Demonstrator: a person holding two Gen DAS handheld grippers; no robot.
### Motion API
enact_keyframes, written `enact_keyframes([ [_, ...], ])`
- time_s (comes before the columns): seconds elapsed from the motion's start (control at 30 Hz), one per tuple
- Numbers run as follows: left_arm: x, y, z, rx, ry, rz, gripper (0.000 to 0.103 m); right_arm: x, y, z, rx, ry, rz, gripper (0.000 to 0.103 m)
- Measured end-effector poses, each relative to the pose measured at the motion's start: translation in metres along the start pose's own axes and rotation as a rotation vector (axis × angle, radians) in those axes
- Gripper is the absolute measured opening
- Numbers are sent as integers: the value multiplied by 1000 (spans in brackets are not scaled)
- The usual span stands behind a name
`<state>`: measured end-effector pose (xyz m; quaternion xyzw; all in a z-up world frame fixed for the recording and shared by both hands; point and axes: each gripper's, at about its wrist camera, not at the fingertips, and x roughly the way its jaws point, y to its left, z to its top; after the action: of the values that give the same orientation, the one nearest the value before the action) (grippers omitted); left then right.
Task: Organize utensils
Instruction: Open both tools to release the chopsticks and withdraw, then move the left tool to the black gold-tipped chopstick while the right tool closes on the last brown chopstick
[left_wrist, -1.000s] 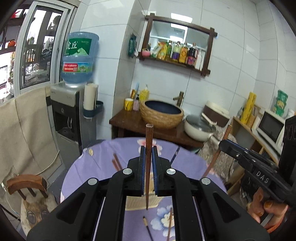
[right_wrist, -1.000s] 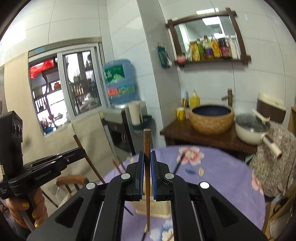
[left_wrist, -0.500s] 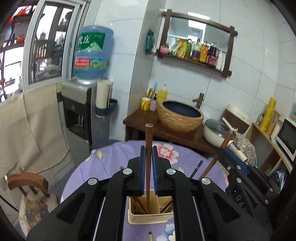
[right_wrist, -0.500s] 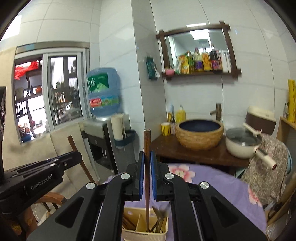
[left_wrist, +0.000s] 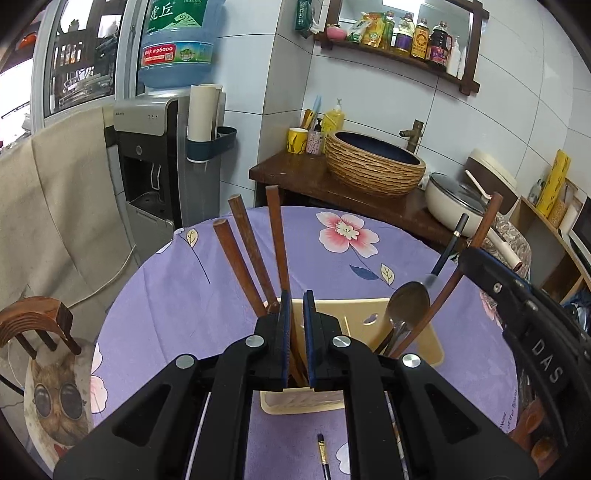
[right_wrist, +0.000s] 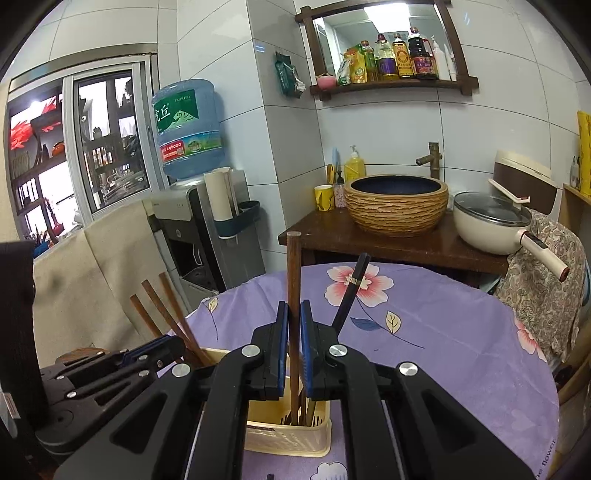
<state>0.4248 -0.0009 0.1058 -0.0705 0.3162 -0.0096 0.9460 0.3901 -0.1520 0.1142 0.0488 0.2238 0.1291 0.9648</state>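
Chopsticks: each gripper, left (left_wrist: 296, 317) and right (right_wrist: 294, 325), is clamped on 1 brown chopstick (left_wrist: 277, 240) inside the beige holder (left_wrist: 434, 350).

Left gripper (left_wrist: 296, 314) clamps a brown chopstick (left_wrist: 277, 243) standing in the beige holder (left_wrist: 430, 343) on purple floral tablecloth (left_wrist: 207, 280). Two brown chopsticks (left_wrist: 240, 266) lean left; metal spoon (left_wrist: 408, 301) stands right.
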Motion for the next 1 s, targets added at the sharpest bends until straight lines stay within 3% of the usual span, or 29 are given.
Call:
enact_keyframes([
  [0.1,-9,-1,-5,10,-20,-13,7,-3,-5,-1,12,-9,21,11],
  [0.17,-18,1,-9,9,-31,-22,11,-10,-9,-6,17,-35,18,35],
  [0.3,-40,8,-28,-6,-83,-47,68,-24,-12,-21,-6,-74,-27,41],
  [0.43,-46,17,-56,-15,-76,-42,73,-32,-14,-38,-13,-63,-34,46],
  [0.63,-28,24,-113,7,18,12,76,-32,-25,-84,4,66,-55,47],
  [0.77,-13,23,-145,26,102,-3,79,-25,-31,-120,-19,162,-103,47],
  [1.0,-3,24,-175,7,156,0,79,-16,-42,-167,29,304,-143,49],
])
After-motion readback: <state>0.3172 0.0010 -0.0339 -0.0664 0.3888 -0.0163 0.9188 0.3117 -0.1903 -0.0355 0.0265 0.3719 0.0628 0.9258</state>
